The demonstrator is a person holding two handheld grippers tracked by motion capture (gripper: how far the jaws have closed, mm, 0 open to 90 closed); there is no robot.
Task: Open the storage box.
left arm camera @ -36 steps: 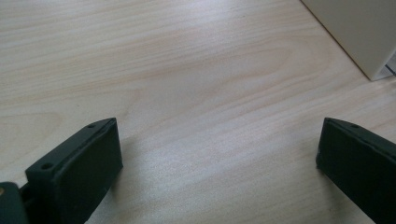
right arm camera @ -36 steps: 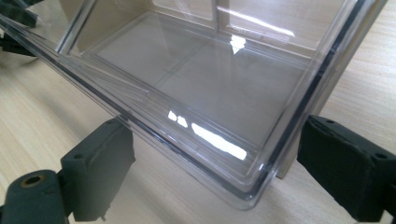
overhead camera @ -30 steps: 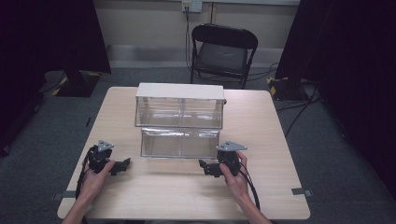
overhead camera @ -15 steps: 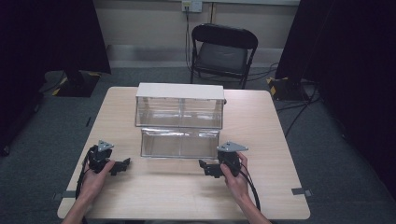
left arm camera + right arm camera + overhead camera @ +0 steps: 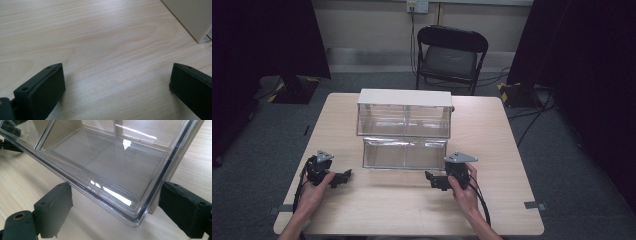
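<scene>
chair [image 5: 451,55] legs hidden behind table [image 5: 412,210], clear drawer [image 5: 105,165] cropped

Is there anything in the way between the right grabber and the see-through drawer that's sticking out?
No, nothing visible is in the way. The right gripper rests on the table just in front of the clear drawer, jaws open. In the right gripper view, the drawer's front corner sits right past the jaws, with bare wood between.

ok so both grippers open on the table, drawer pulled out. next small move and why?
Probably ease the right gripper forward to the front edge of the clear drawer. Its jaws stand open and the drawer's near corner already sits between them in the right gripper view, so a short advance would reach it. The left gripper is open with bare table between its jaws, farther from the drawer.
</scene>
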